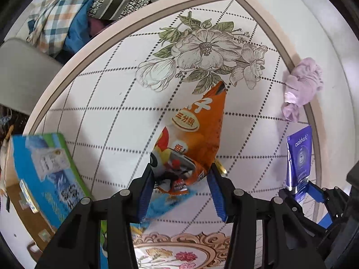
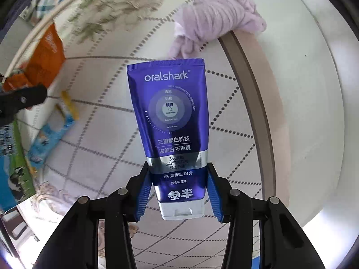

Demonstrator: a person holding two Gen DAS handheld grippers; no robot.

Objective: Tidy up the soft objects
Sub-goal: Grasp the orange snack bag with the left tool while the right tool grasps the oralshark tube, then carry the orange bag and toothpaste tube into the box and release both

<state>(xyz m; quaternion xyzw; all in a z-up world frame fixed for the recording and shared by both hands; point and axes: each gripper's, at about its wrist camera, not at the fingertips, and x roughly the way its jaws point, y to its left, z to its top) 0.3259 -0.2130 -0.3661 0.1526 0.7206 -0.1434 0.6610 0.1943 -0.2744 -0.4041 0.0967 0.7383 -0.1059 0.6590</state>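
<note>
snack bag (image 1: 197, 134) left of toothpaste tube (image 2: 175, 134), towel (image 1: 303, 87) beyond on table (image 1: 101, 94) edge

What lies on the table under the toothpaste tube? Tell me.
Nothing visible. The right hand-held gripper holds the toothpaste tube over bare tabletop; the purple cloth lies beyond it at the table's edge.
</note>
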